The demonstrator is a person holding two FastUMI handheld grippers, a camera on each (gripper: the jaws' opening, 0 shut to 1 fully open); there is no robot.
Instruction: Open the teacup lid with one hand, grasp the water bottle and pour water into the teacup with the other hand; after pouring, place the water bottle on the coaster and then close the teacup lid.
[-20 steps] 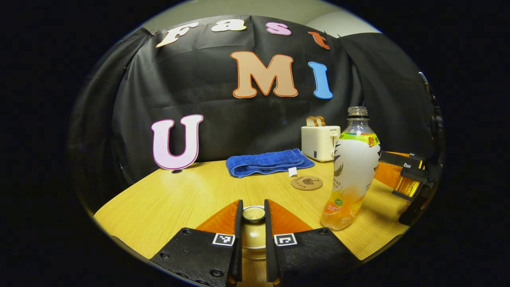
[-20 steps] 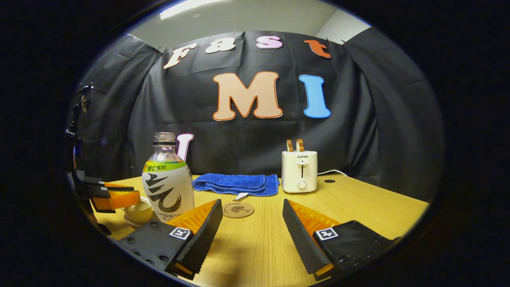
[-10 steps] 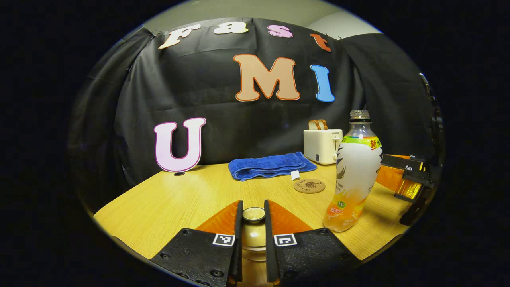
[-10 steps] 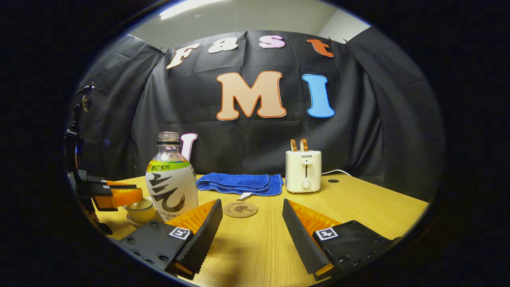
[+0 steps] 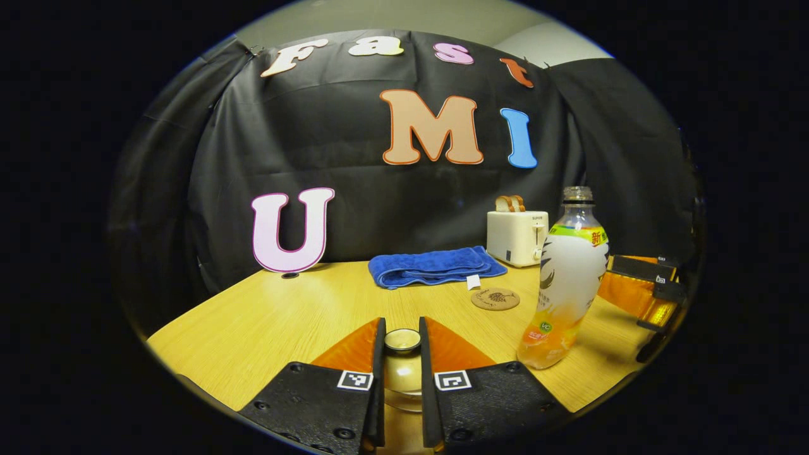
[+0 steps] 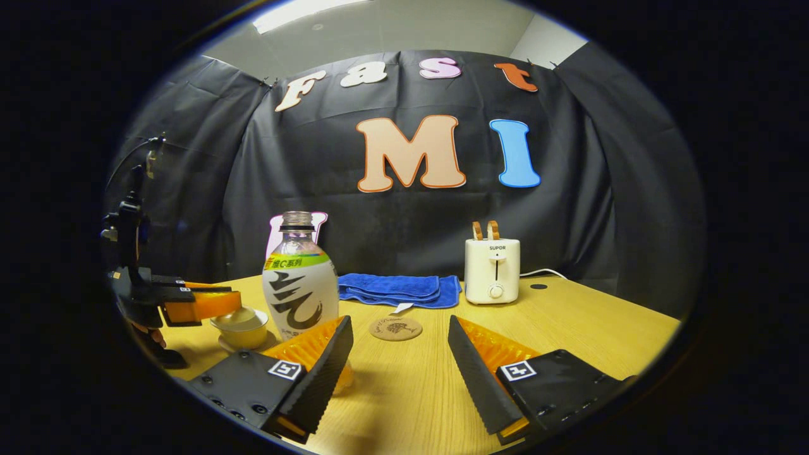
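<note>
Jaws of the left gripper stay clamped on the teacup lid, now raised off the teacup. Beside the uncovered cup on the surface, the water bottle waits ungrasped before the wide-spread right gripper, which has drifted slightly rightward.

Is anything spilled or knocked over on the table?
Nothing stands out. The water bottle stands upright with no cap, the teacup sits on its saucer, and the coaster lies flat and bare. No puddles show.
</note>
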